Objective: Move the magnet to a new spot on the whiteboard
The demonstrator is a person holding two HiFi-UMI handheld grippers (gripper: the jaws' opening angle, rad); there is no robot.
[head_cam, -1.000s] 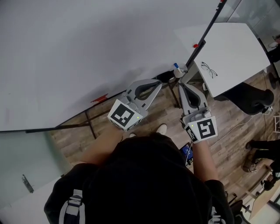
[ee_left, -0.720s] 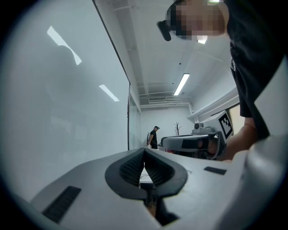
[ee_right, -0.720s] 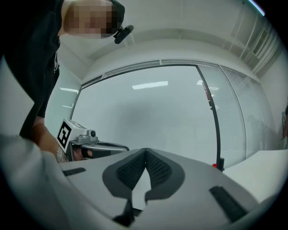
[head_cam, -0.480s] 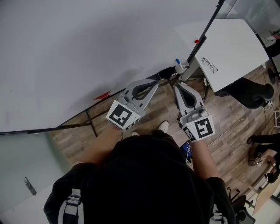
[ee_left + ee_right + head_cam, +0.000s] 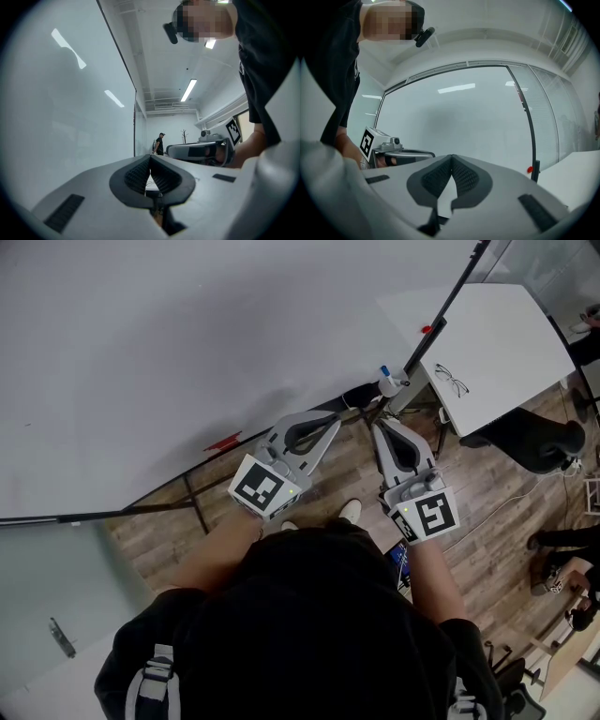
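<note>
Whiteboard: we face a wide whiteboard (image 5: 187, 352) on a floor stand over wood planking, with its black side post (image 5: 442, 307) at our right.
Magnet: we judge the magnet (image 5: 427, 330) to be the small red spot just beside that post, at the board's right edge.
Bearing: it lies ahead of the right tongs (image 5: 379, 425) and off to their right. In the right gripper view it shows low, right of the jaws.
Nearer hand: the right. The left tongs (image 5: 340, 416) sit farther along the board's lower edge, well apart from the magnet.
Tongs: both are clenched on nothing, pads meeting at the tips.
Long axis: none that we can make out, as the spot looks round and tiny.
Doubt: a second red piece (image 5: 222, 442) lies at the board's lower edge, left of the left tongs. We cannot tell what it is.
Hidden: our own head and shoulders cover the floor nearest us, and the left gripper view shows no magnet at all.
Around: a blue-capped object (image 5: 383, 378) stands by the post's foot, and spectacles (image 5: 450, 383) lie on the white tabletop (image 5: 511, 329).
</note>
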